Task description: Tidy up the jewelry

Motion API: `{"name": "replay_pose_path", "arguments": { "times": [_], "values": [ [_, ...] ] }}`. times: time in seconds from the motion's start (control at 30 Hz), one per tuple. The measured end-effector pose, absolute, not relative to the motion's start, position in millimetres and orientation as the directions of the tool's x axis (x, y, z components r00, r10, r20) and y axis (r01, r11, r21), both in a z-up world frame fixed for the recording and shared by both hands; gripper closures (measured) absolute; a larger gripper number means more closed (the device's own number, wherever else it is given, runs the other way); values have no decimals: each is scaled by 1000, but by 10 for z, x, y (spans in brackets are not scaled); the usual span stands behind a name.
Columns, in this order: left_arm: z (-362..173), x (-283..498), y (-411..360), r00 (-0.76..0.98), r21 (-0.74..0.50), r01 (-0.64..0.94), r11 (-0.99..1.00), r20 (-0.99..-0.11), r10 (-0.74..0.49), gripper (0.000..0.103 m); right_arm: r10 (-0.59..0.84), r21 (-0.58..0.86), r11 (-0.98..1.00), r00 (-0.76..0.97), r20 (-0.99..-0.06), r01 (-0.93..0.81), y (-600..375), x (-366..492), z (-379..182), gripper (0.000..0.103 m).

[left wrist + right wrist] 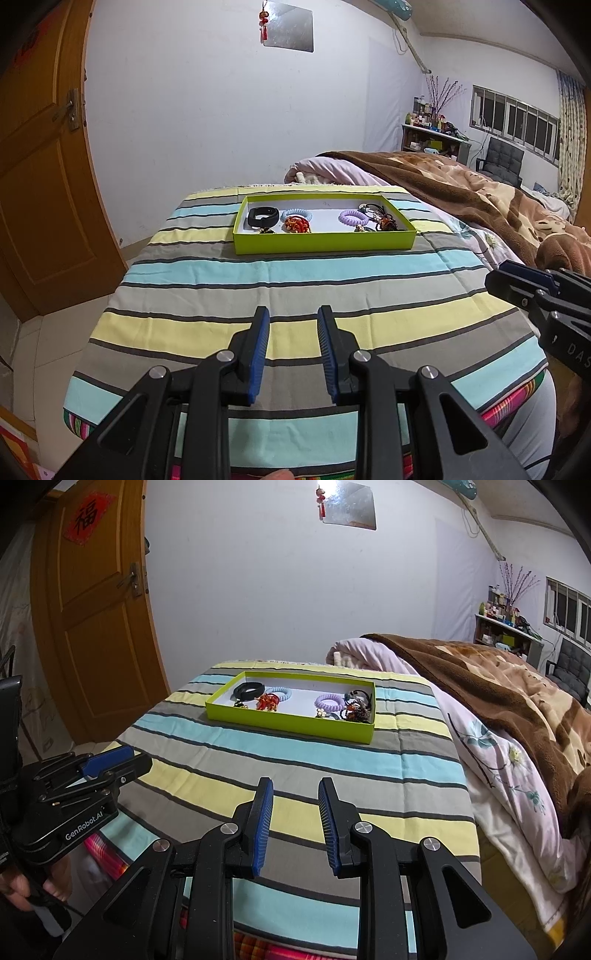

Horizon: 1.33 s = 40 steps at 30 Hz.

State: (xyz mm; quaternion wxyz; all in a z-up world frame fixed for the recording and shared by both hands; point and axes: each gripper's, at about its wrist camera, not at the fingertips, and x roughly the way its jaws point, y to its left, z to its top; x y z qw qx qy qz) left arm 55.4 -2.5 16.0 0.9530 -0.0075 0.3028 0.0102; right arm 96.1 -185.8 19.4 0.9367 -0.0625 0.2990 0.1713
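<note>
Both tongs hover low over the near end of a table draped in a striped cloth (288, 273), each with its blue-padded jaws parted and nothing between them. The left tongs (291, 314) and the right tongs (295, 786) are level with one another and well apart, each showing at the edge of the other's view. Well ahead of both, toward the far end of the table, lies a shallow lime-green tray (325, 243) with a white floor. Inside it, at the end farther left of the tongs, rest a black band (263, 217), a pale blue coil hair tie (295, 213) and a red-orange knotted ornament (297, 224) touching it. Toward the other end lie a lilac coil hair tie (353, 218) and a dark tangle of cords and beads (384, 218). Right of the right tongs, a bed carries a brown blanket (491, 679) over a floral quilt (491, 760).
</note>
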Motion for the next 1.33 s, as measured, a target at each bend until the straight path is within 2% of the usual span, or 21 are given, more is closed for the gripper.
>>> {"name": "replay_pose_path", "arguments": {
  "times": [1.33],
  "values": [
    [111,565,-42,806,-14,-20,1000,-592,8,75,286,-5,935,759,-585,-356,-1877,955,147,77]
  ]
}}
